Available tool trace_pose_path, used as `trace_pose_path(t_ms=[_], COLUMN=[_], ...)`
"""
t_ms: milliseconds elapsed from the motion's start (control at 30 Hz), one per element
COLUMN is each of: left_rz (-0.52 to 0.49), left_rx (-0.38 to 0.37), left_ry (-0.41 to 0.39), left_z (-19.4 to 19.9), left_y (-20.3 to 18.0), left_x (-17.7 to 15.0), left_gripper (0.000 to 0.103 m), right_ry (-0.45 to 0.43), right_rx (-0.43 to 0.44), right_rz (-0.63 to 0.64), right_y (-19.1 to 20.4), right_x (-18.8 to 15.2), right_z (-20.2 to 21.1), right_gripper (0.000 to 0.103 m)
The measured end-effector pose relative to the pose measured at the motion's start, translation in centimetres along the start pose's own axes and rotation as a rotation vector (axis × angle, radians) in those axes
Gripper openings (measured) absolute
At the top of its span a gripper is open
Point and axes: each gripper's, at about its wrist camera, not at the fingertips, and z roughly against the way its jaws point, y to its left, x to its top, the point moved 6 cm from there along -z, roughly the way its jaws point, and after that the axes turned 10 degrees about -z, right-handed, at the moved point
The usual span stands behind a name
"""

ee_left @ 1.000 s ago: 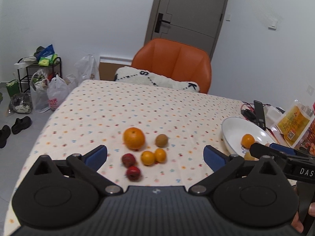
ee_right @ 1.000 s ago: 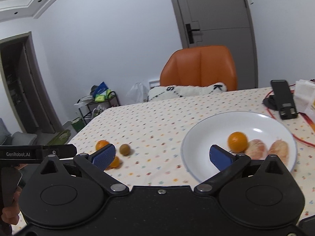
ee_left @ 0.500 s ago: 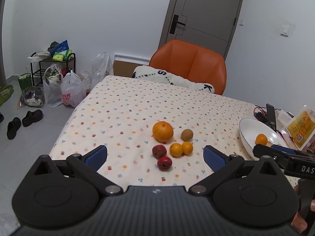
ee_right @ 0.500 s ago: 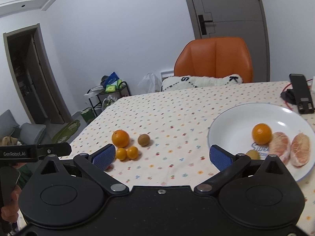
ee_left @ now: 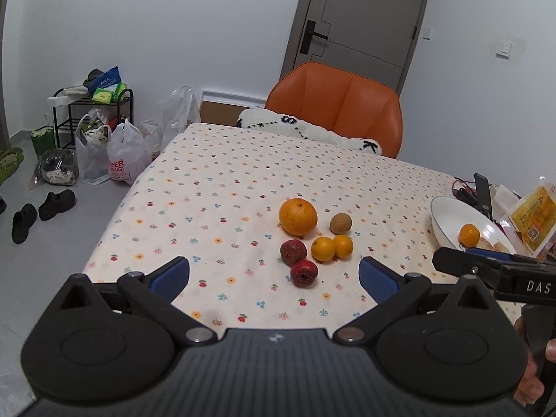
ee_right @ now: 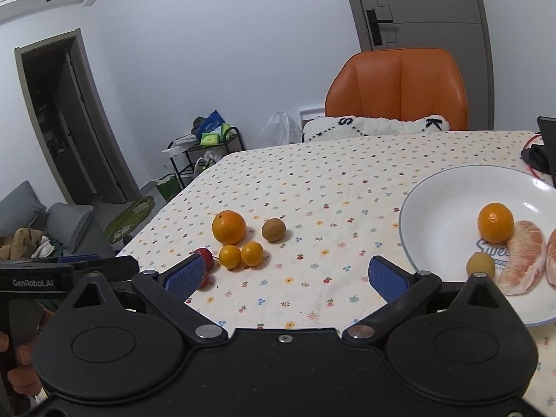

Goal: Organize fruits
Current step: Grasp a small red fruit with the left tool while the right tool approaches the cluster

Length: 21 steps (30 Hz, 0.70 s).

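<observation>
Both the left gripper (ee_left: 274,274) and right gripper (ee_right: 285,274) spread empty; beyond them, left of the plate (ee_right: 434,215), loose fruit clusters around the large orange (ee_left: 298,216): firm, smooth, roll-prone, best pinched across its middle.

a: fruit cluster mid-table (ee_left: 208,187): orange (ee_left: 298,216) at the back, kiwi (ee_left: 340,223) to its right.
b: in front, two tangerines (ee_left: 332,247) touching; two plums (ee_left: 299,262) to their left.
a: plate (ee_right: 438,215) well right, holding a tangerine (ee_right: 495,222), a longan (ee_right: 480,266), pomelo segments (ee_right: 521,257).
b: chair (ee_left: 342,104) behind.
</observation>
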Motion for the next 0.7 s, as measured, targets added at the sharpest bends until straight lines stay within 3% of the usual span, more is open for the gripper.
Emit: trace_pose_path(t_ms=[167, 400, 700], left_rz=[-0.006, -0.025, -0.004], left_rx=[-0.021, -0.046, -0.071], left_ry=[-0.007, 0.007, 0.044], left_z=[-0.6, -2.2, -4.2], left_y=[-0.6, -1.6, -1.8], left_x=[-0.1, -0.3, -0.4], left_gripper=[0.100, 0.086, 0.062], right_ry=[0.029, 0.071, 0.110], right_rx=[0.008, 0.037, 0.055], right_rz=[-0.004, -0.004, 0.010], right_y=[-0.1, -0.1, 0.4], right_x=[-0.3, -0.5, -0.4], right_z=[-0.7, -2.0, -3.9], right_gripper=[0.081, 0.059, 0.049])
